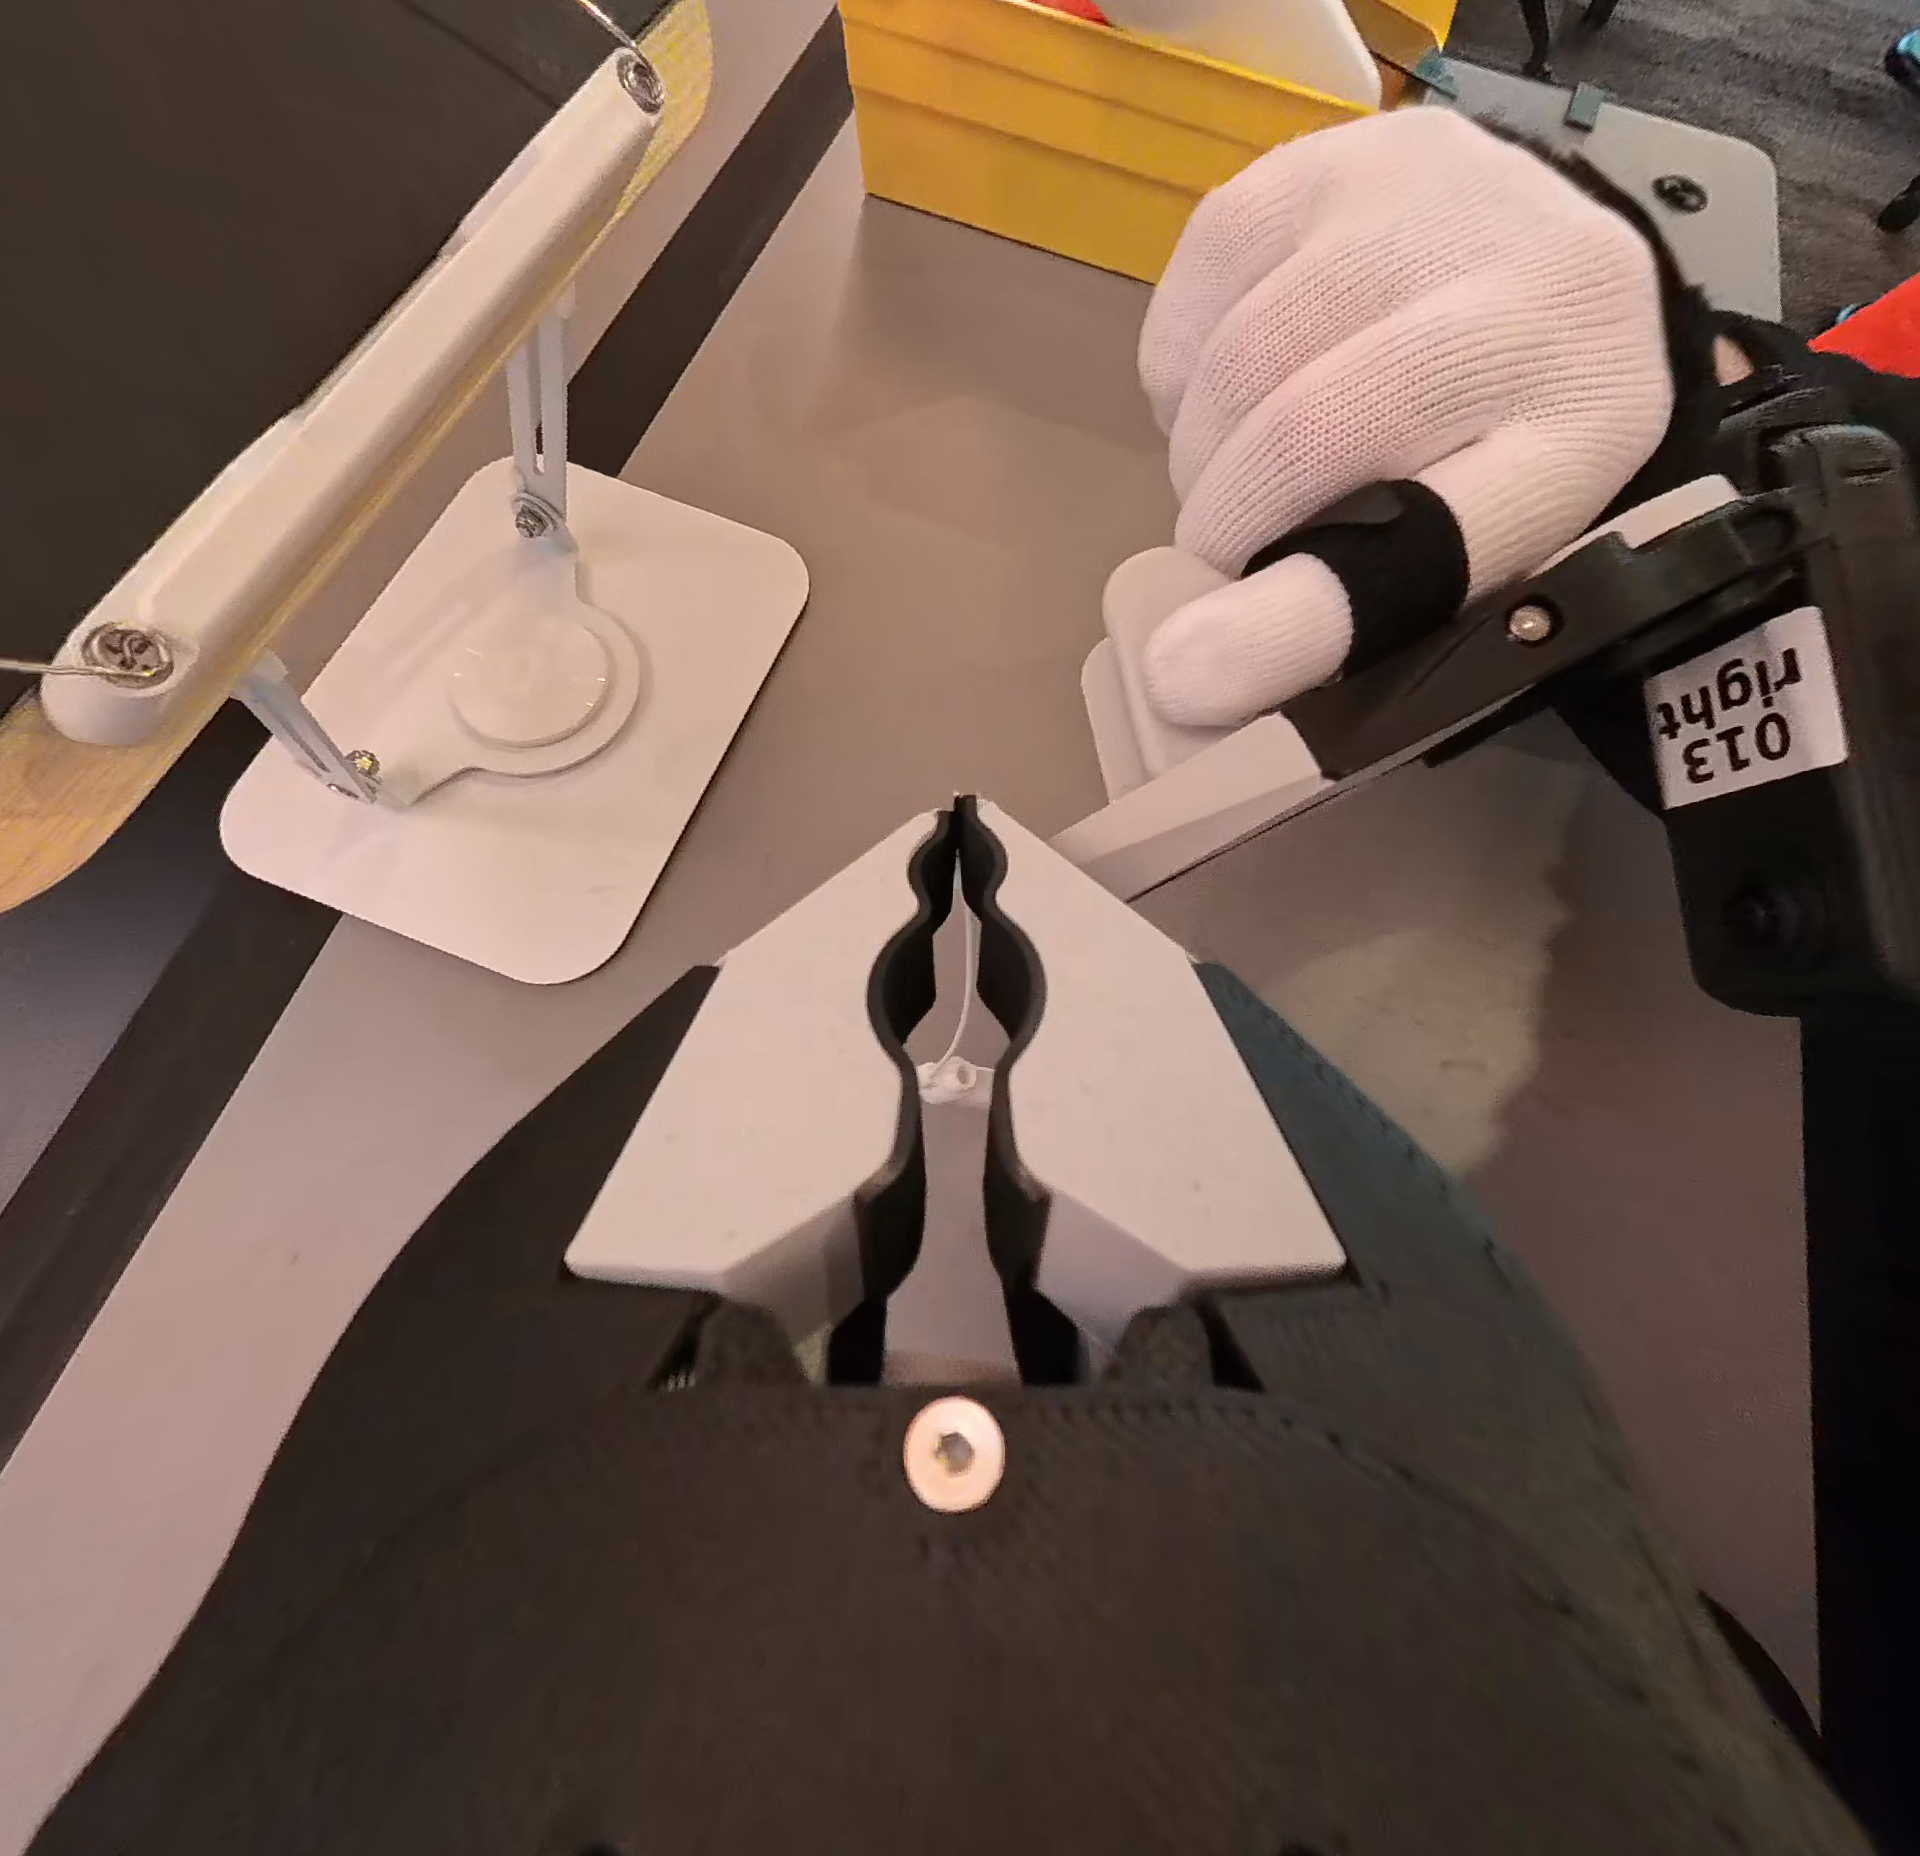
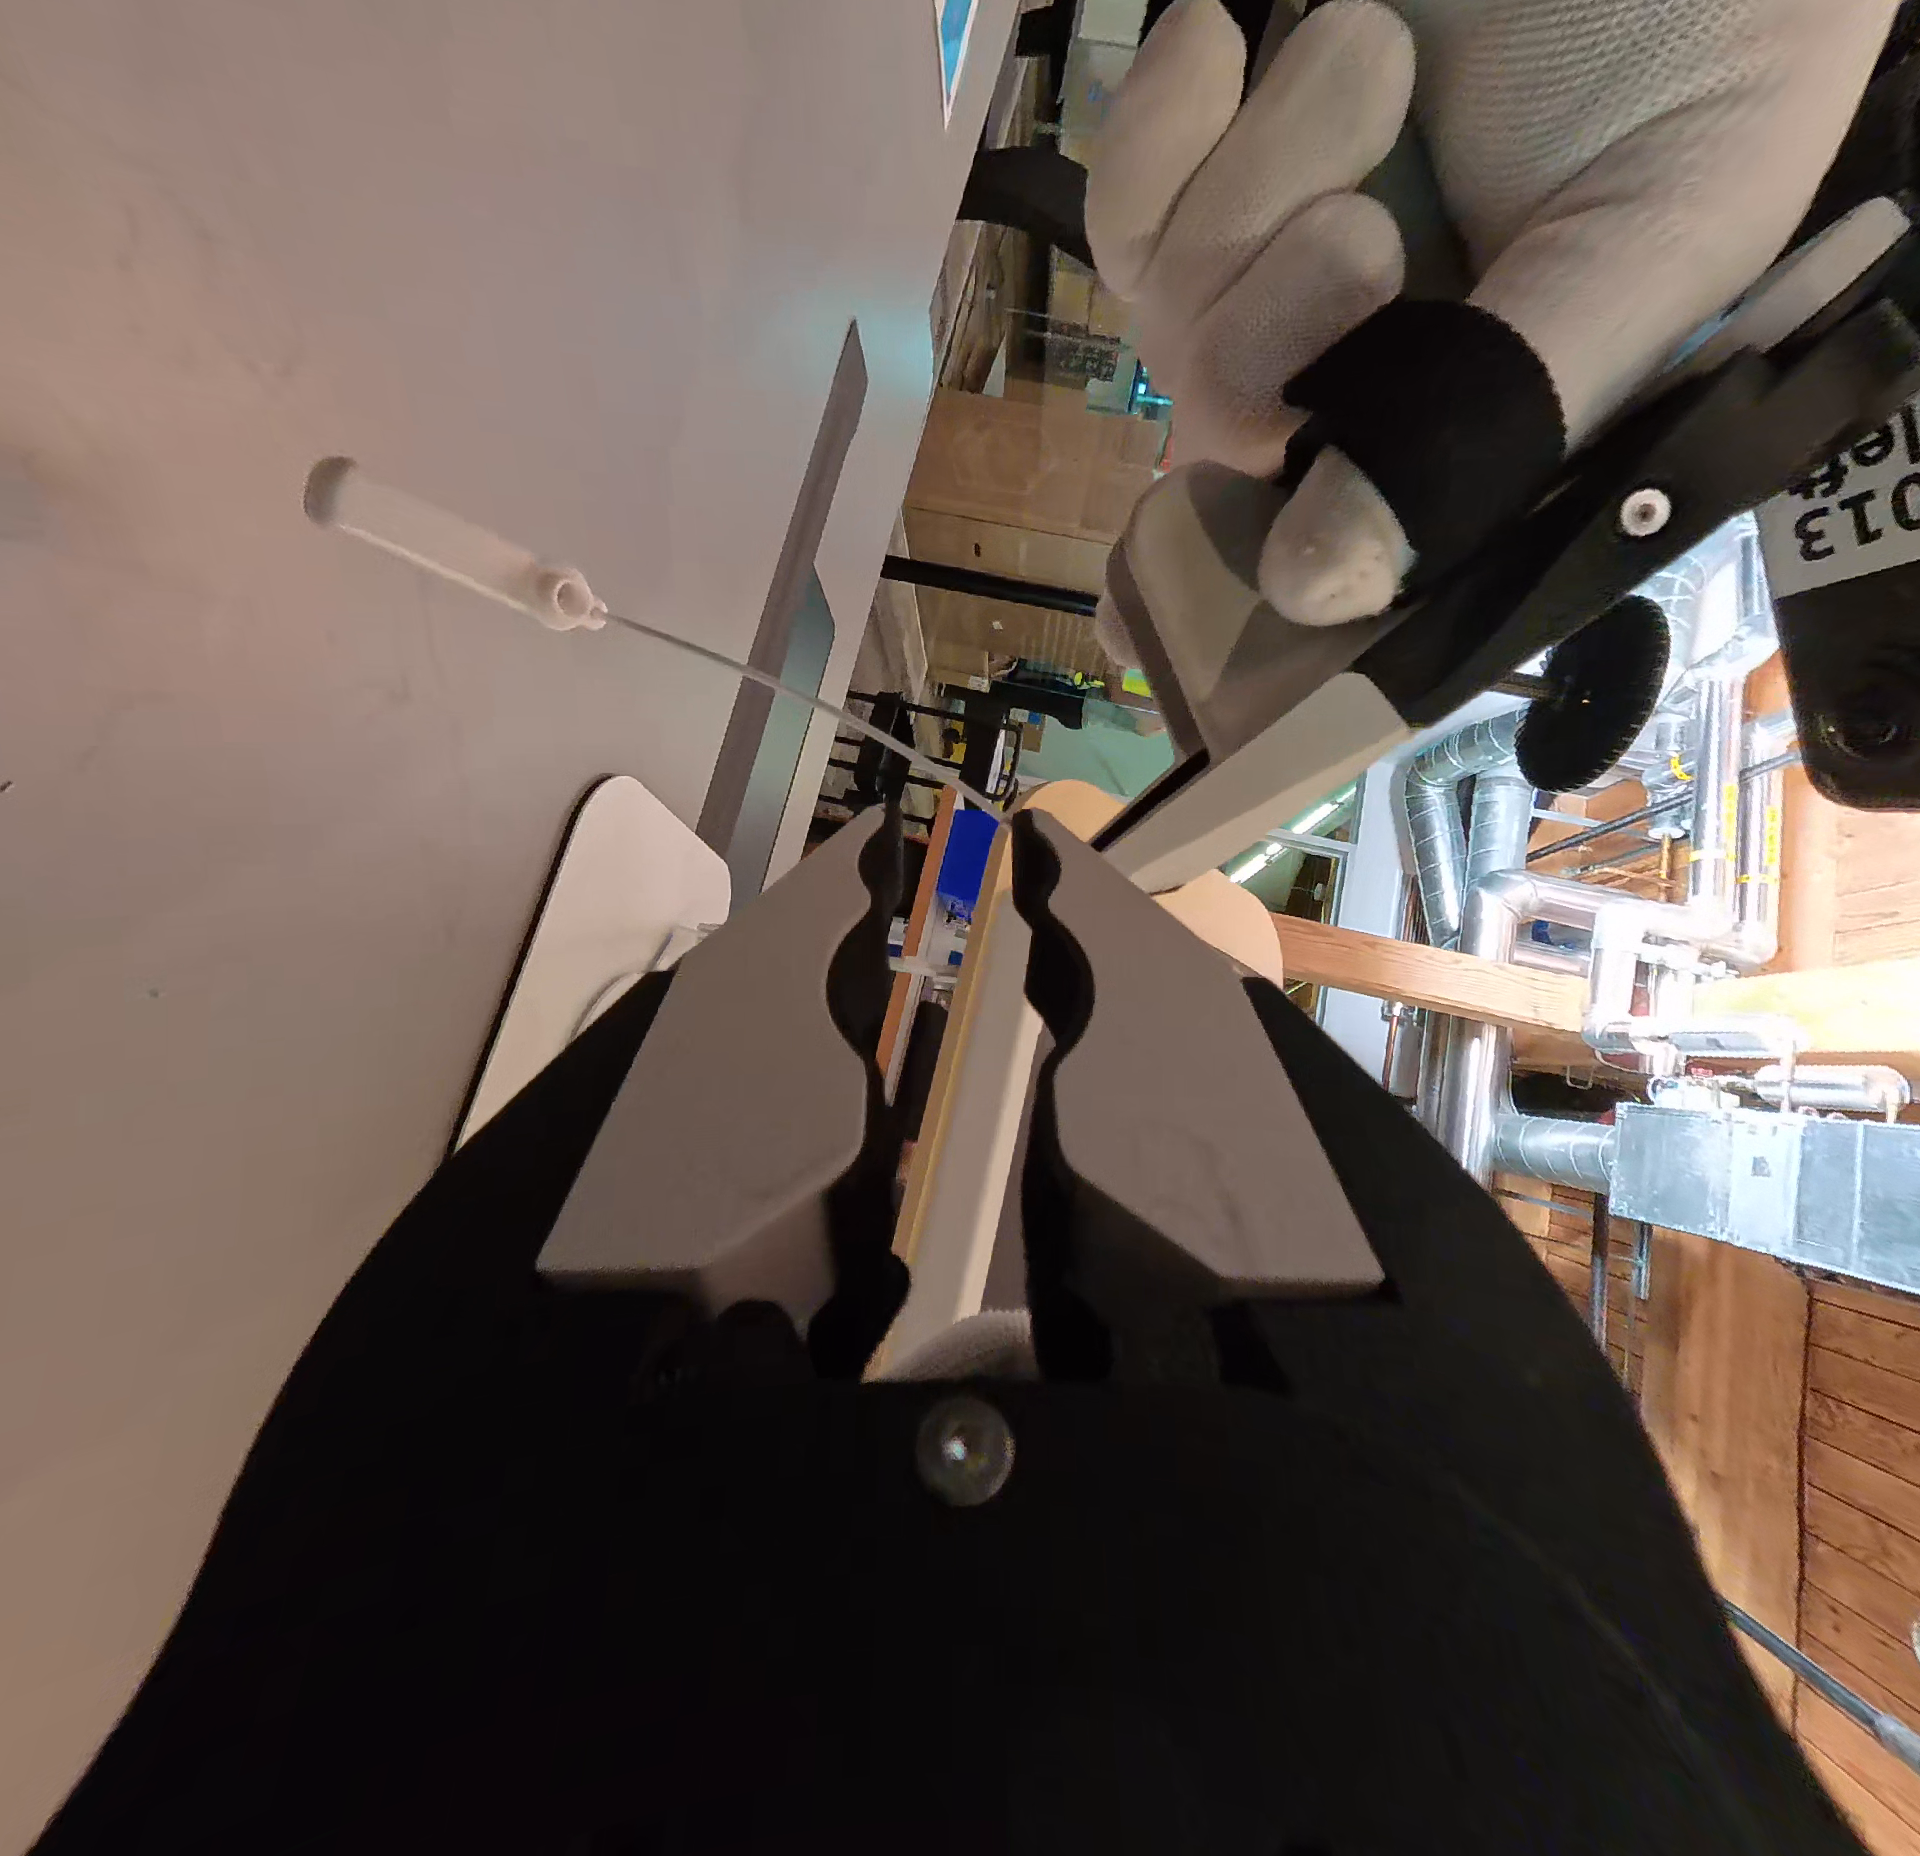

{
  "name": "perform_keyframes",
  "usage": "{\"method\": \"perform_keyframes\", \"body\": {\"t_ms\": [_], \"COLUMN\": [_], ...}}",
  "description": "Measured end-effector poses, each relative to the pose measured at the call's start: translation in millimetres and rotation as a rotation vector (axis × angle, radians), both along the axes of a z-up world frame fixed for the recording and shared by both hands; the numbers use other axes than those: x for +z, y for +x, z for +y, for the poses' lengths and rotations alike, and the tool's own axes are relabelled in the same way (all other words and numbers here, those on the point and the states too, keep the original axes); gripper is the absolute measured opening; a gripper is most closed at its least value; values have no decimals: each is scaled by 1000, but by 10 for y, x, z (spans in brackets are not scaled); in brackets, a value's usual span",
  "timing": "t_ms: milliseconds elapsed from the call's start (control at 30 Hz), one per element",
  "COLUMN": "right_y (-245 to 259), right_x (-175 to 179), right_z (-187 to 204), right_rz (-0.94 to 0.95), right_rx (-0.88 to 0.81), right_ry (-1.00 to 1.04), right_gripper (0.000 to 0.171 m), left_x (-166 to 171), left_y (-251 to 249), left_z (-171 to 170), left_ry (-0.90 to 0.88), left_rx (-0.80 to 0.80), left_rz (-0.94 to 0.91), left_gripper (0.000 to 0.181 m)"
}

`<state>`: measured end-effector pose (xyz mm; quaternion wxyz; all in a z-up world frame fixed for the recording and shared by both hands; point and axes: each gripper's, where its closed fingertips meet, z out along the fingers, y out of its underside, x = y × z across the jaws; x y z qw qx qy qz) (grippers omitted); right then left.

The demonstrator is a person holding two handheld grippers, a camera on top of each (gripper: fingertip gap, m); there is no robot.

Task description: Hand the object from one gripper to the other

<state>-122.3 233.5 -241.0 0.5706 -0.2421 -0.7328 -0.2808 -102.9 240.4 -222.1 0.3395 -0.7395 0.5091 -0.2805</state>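
A thin white plastic tie (image 2: 457, 559) has a clear tube end, a small eyelet head and a long fine strip. My left gripper (image 1: 961, 809) is shut on the far end of the strip at its very tips. The eyelet head (image 1: 951, 1077) shows through the gap between its fingers. In the right wrist view the tie sticks out over the grey table (image 2: 364, 196). My right gripper (image 2: 956, 819) has its jaws a narrow gap apart, tips right at the held strip end and touching close to the left gripper (image 2: 1143, 830). The right gripper (image 1: 1091, 845) shows from the side, held by a white-gloved hand (image 1: 1403, 352).
A yellow bin (image 1: 1039, 123) with small items stands at the back of the grey table (image 1: 935, 435). A white stand base (image 1: 499, 726) carries a tilted dark board (image 1: 260, 196) on the left. The base also shows in the right wrist view (image 2: 623, 892). Only a small space, under 4 cm, lies between the two pairs of fingers.
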Motion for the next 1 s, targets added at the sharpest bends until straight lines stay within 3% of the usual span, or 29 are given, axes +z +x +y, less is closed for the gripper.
{"method": "perform_keyframes", "body": {"t_ms": [533, 1000], "right_y": [-44, -47], "right_x": [-83, -25], "right_z": [26, -22], "right_rz": [1, 143], "right_rx": [-7, 11], "right_ry": [-1, -215], "right_gripper": [6, 0], "left_x": [-55, -113], "left_y": [84, 215], "left_z": [-51, -47], "left_ry": [-25, 6], "left_rx": [-25, -36], "left_rz": [9, 28], "left_gripper": [0, 0]}}
